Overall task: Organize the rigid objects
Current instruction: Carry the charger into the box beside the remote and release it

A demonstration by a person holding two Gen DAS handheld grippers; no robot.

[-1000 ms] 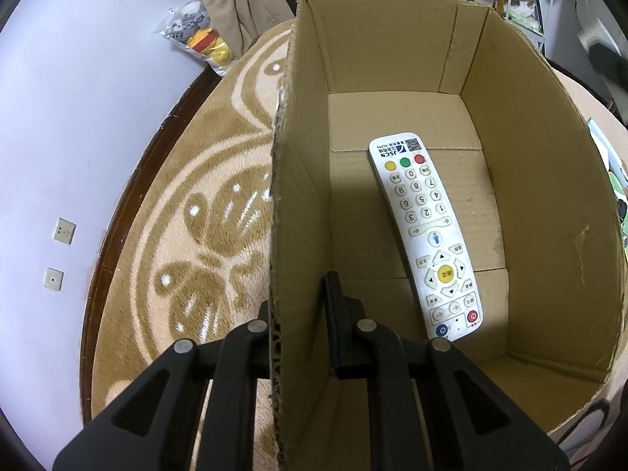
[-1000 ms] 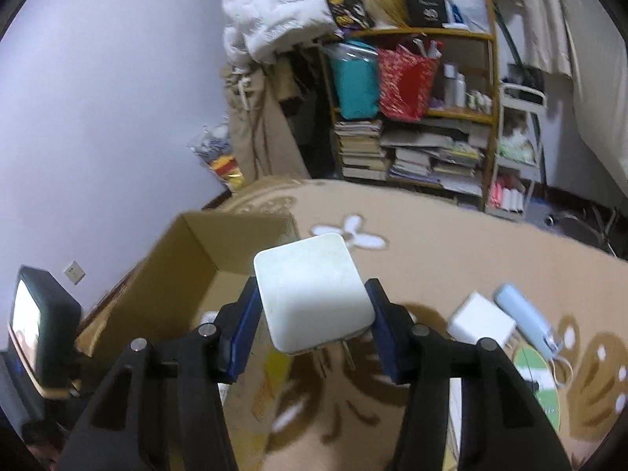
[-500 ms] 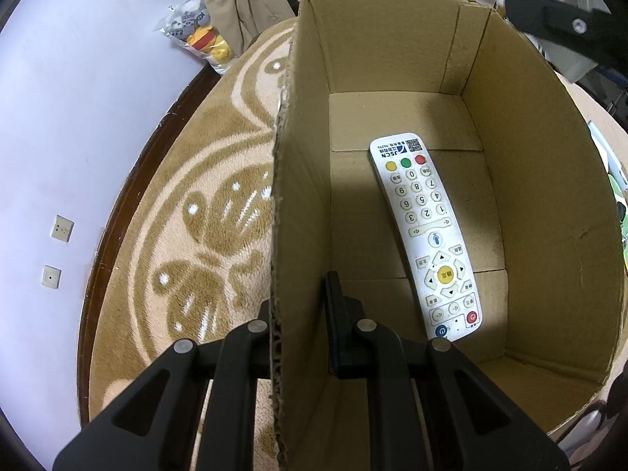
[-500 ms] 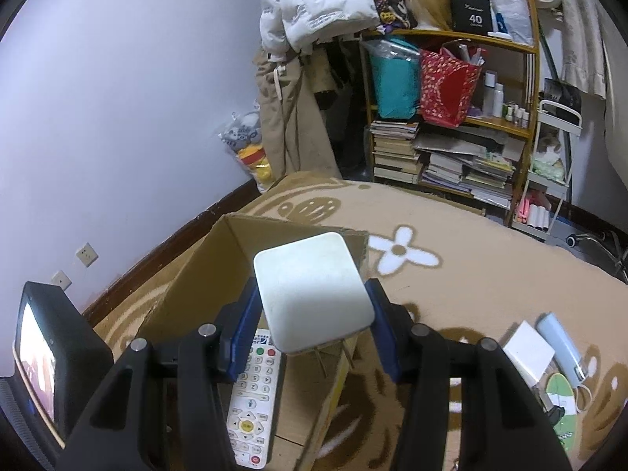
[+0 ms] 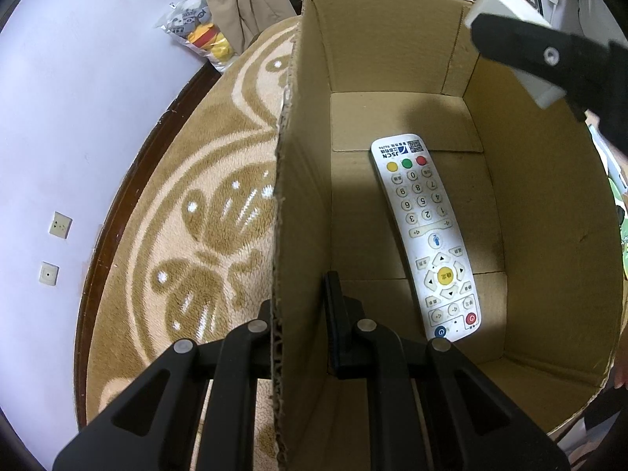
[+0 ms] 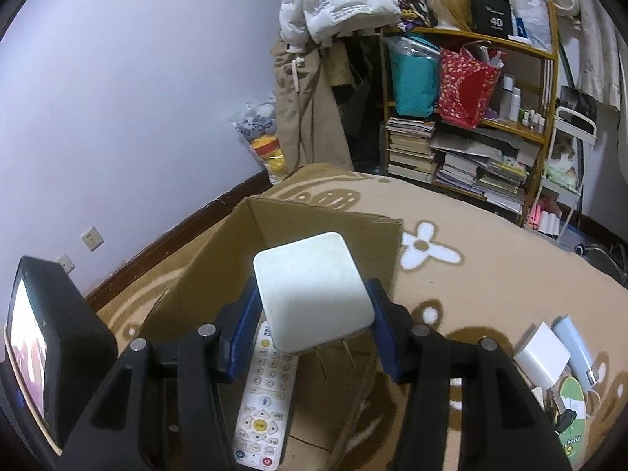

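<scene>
- Left tool clenched on the left wall of the cardboard box, one finger outside, one inside; it steadies the box on the carpet.
- Right tool grasping a white charger by its flat sides, prongs pointing down. The charger hangs over the open box near its right wall (in the left view it shows at the box's upper right corner, above the rim).
- A white remote already lies face up on the box floor, lengthwise, closer to the right wall.
- Risk 1: if the charger is let go from this height, it may land prongs first on the remote's buttons or bounce. Cause: drop point sits roughly above the remote. Lower it first and aim for bare cardboard at the far end.
- Risk 2: the charger or the right tool's finger could clip the right wall on the way down and tip the charger outside. Cause: little room at that edge (fisheye makes the margin hard to judge).
- Risk 3: the thin wall may bend or tear under the left tool's pinch if the box is knocked. The edge there already looks ragged.
- Other items, a white adapter and a pale blue power bank, wait on the carpet well apart from the box.
</scene>
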